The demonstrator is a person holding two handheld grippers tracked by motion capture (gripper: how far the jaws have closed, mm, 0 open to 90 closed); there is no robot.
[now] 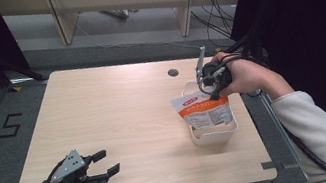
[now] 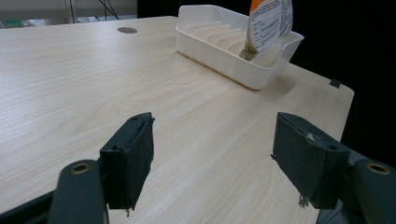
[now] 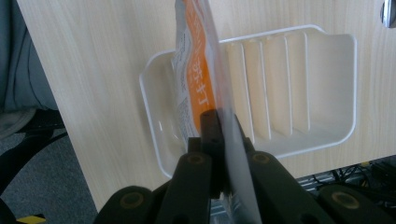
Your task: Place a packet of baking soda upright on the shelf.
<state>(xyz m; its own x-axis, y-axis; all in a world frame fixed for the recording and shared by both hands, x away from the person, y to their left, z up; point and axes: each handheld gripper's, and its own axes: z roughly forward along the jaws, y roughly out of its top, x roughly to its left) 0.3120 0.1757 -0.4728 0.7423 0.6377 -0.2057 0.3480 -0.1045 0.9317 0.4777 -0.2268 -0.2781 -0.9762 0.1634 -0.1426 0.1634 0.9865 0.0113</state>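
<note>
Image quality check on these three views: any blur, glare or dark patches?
High view: table evenly lit, surroundings at both upper corners nearly black. Left gripper view: open left gripper fairly sharp up close, white tray slightly soft. Right gripper view: pouch edge-on and blurred near the right gripper that clamps it; tray ribs clearer; no strong glare.

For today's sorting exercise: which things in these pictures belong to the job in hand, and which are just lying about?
In the job:
right gripper, shut on the pouch
orange and white pouch
white slotted tray

Lying about or idle:
left gripper, open, holding nothing
cable hole in the table
cables on the floor
</note>
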